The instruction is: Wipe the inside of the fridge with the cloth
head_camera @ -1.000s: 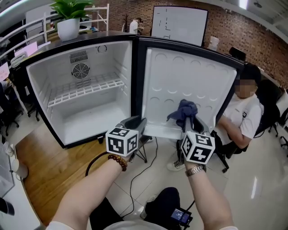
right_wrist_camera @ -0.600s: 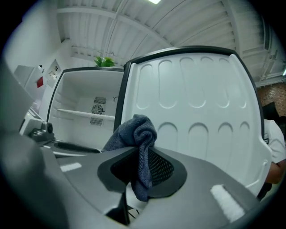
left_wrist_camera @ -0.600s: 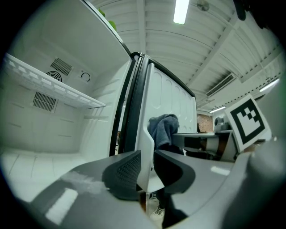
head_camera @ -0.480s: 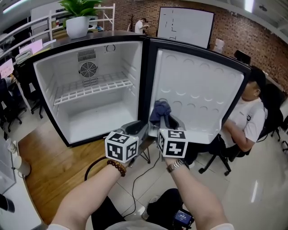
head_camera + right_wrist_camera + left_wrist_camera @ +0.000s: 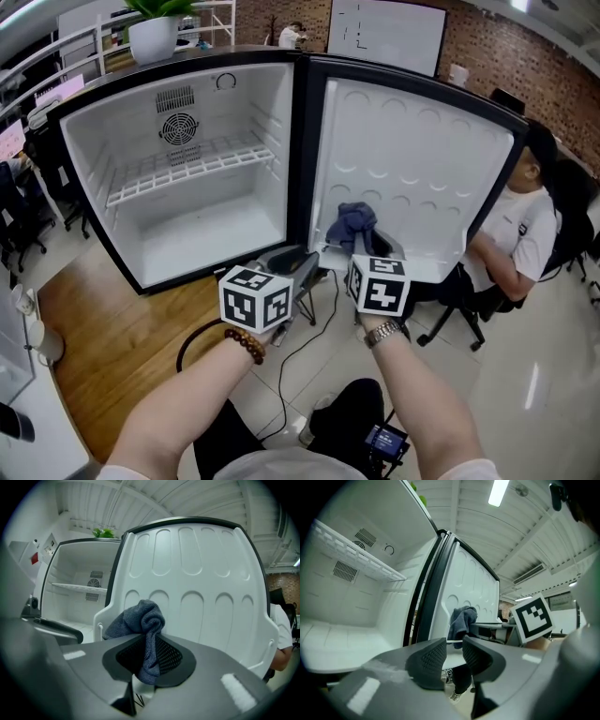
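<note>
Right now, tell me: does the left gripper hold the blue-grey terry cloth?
No, the right gripper pinches the blue-grey terry cloth; the left gripper, jaws just opened wider, holds nothing.

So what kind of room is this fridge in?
Probably an office or workroom, not a kitchen: a whiteboard stands by a brick wall, and a person sits on a rolling office chair beside the open fridge.

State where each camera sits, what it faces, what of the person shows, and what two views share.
Head view: on the head, facing down at the fridge; both forearms, left gripper, right gripper.
Left gripper view: on left gripper, facing fridge interior; own jaws empty, just opening.
Right gripper view: on right gripper, facing the door; own jaws gripping the cloth.
Shared: all show the cloth.
</note>
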Demonstrator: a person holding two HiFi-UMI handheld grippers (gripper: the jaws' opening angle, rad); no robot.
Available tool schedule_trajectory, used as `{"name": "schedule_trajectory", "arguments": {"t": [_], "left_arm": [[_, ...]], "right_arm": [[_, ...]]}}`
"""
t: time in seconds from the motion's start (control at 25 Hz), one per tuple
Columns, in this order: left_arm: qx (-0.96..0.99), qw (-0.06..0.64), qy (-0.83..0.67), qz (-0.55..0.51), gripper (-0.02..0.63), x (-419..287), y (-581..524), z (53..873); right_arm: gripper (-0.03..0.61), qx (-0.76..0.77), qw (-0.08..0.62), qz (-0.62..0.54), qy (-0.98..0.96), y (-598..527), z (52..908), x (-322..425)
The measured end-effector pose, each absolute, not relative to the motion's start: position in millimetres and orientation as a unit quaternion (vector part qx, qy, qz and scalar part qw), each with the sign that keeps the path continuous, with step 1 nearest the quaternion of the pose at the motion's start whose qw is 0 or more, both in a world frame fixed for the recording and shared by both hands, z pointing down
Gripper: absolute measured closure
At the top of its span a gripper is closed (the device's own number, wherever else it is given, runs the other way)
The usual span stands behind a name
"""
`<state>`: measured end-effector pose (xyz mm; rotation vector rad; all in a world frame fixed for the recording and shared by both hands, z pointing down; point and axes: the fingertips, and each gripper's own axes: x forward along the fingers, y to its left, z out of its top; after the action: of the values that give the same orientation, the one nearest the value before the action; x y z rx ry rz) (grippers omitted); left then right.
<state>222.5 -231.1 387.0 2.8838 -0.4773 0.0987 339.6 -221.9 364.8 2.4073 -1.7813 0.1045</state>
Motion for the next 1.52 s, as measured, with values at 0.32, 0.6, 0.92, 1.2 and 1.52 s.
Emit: {"name": "schedule_trajectory", "arguments": {"t": [0.32, 0.6, 0.92, 1.2, 1.52], "left_arm": [[0.974, 0.174, -0.139, 0.036, 0.477, 240, -222, 395], [0.967, 0.219, -0.130, 0.033, 0.477, 250, -220, 400], [0.960, 0.244, -0.134, 0.027, 0.476, 253, -225, 401], [0.954, 0.270, -0.132, 0.014, 0.476, 260, -226, 398], [0.931, 0.345, -0.120, -0.003, 0.472, 264, -223, 403]], "right_arm": [[0.518, 0.822, 0.069, 0.040, -0.564, -189, 367, 380], [0.518, 0.844, 0.065, 0.045, -0.530, -155, 370, 424], [0.518, 0.867, 0.053, 0.046, -0.493, -123, 370, 464], [0.518, 0.877, 0.054, 0.030, -0.477, -105, 371, 479], [0.518, 0.854, 0.020, -0.009, -0.520, -95, 341, 446]]}}
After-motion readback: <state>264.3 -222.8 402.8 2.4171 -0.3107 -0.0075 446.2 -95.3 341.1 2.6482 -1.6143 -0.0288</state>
